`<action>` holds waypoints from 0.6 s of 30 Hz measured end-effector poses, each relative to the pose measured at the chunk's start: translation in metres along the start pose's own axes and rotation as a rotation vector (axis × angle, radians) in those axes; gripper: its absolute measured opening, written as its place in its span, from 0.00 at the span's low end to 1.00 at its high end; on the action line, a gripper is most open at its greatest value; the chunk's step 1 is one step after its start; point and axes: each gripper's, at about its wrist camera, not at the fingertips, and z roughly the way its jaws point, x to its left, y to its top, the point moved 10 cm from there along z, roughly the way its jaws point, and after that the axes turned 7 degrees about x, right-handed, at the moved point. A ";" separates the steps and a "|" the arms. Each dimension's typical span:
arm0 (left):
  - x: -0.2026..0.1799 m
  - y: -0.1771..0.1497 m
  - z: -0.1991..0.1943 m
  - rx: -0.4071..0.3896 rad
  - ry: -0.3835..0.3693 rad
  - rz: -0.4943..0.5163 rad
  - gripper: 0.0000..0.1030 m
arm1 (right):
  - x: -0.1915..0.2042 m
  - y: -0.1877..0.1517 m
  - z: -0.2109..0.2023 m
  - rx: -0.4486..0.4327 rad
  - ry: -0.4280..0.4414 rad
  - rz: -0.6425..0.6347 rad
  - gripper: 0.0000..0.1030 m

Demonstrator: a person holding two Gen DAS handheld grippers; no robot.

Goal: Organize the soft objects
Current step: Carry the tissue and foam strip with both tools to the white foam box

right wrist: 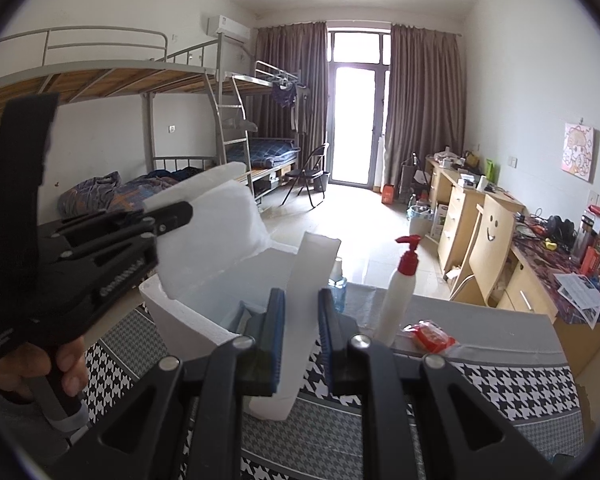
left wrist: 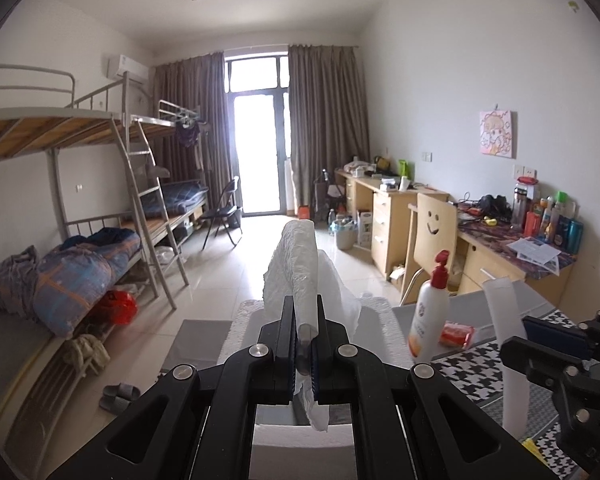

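Observation:
My left gripper is shut on a crinkled white padding sheet, which stands up above an open white foam box. In the right wrist view the left gripper holds that thick white sheet over the box's left corner, with a person's hand on its handle. My right gripper is shut on a flat white foam strip that rises between its blue pads beside the box. From the left wrist view, the right gripper and its strip show at the right.
A white lotion bottle with a red pump, a red packet and a small blue bottle stand on the houndstooth-covered table. Behind are bunk beds, desks and a chair.

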 end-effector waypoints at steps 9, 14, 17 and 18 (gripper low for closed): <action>0.012 -0.008 0.023 0.060 -0.003 -0.006 0.05 | 0.005 0.004 0.009 0.017 -0.010 -0.020 0.19; 0.016 -0.012 0.031 0.087 -0.001 -0.006 0.09 | 0.007 0.004 0.014 0.027 -0.027 -0.030 0.19; 0.018 -0.015 0.035 0.104 -0.003 0.005 0.43 | 0.009 0.006 0.016 0.031 -0.034 -0.033 0.19; 0.019 -0.015 0.035 0.104 0.000 0.004 0.53 | 0.009 0.006 0.017 0.031 -0.037 -0.036 0.19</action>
